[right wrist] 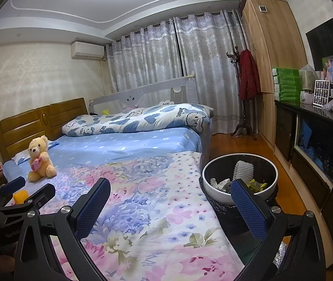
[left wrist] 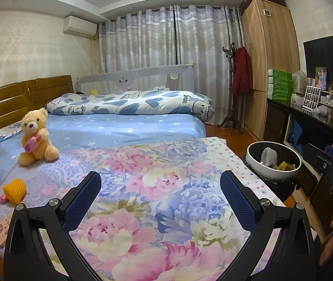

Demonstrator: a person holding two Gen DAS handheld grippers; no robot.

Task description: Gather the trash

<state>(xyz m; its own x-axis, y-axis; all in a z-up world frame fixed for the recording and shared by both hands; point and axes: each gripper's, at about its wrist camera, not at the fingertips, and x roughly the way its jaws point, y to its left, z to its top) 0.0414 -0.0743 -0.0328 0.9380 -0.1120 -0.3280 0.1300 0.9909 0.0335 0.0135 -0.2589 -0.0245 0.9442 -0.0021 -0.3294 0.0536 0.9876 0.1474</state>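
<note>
A round white-rimmed trash bin with a black liner stands on the floor at the bed's right side; it also shows in the right wrist view and holds white foam netting, crumpled paper and yellow wrappers. An orange foam fruit net lies on the floral bedspread at the left, with a small pink scrap beside it; the net also shows in the right wrist view. My left gripper is open and empty above the bedspread. My right gripper is open and empty, its right finger over the bin's near rim.
A yellow teddy bear sits on the blue sheet. A folded cartoon quilt lies further back. A pink phone-like item lies at the bed's left edge. A dark cabinet with clutter runs along the right wall.
</note>
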